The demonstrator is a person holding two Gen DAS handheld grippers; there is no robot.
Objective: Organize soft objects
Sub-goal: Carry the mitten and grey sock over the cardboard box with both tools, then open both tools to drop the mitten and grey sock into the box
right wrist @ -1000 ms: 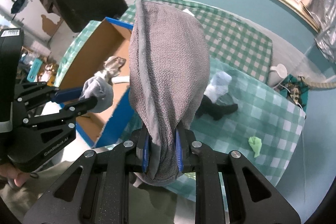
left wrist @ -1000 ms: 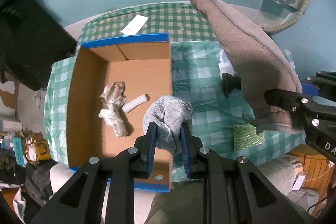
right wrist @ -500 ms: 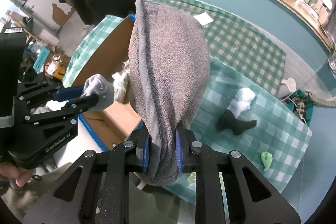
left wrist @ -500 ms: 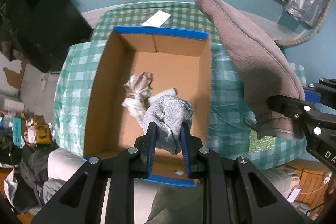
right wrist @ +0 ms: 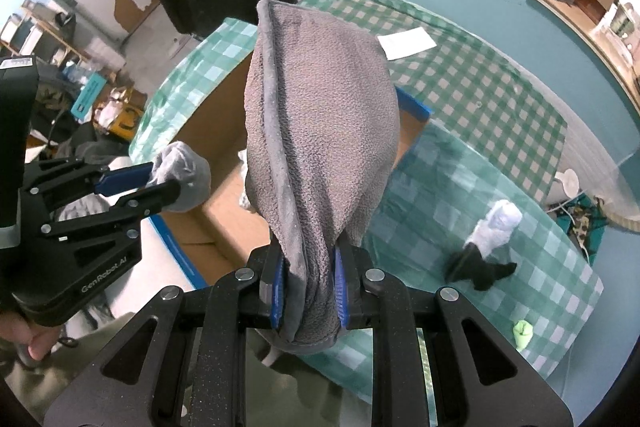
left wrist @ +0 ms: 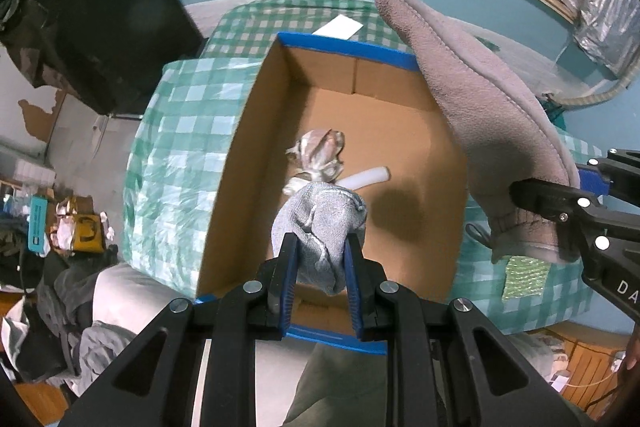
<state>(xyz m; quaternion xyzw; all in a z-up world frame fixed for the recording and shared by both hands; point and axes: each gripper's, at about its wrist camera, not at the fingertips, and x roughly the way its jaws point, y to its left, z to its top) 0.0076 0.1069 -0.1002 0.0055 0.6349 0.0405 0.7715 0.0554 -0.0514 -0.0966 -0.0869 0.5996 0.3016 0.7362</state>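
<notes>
My left gripper (left wrist: 319, 259) is shut on a light grey rolled sock (left wrist: 320, 223) and holds it above the near part of the open cardboard box (left wrist: 248, 131). It also shows in the right wrist view (right wrist: 160, 179) with the sock (right wrist: 182, 175). My right gripper (right wrist: 307, 283) is shut on a grey-brown fleece cloth (right wrist: 320, 131) that hangs over the box's right side; the cloth also shows in the left wrist view (left wrist: 480, 115). Inside the box lie a crumpled pale cloth (left wrist: 320, 155) and a white tube (left wrist: 370, 177).
The box stands on a green checked tablecloth (right wrist: 480, 99). On the cloth lie a white sock (right wrist: 498, 223), a black sock (right wrist: 478, 267), a small green scrap (right wrist: 523, 331), a white paper (right wrist: 406, 43) and a green sponge (left wrist: 524, 275). Clutter fills the floor at left.
Both grippers have moved left with their loads. The grey sock is now over the inside of the box, and the fleece cloth now hangs over the box's right wall.
</notes>
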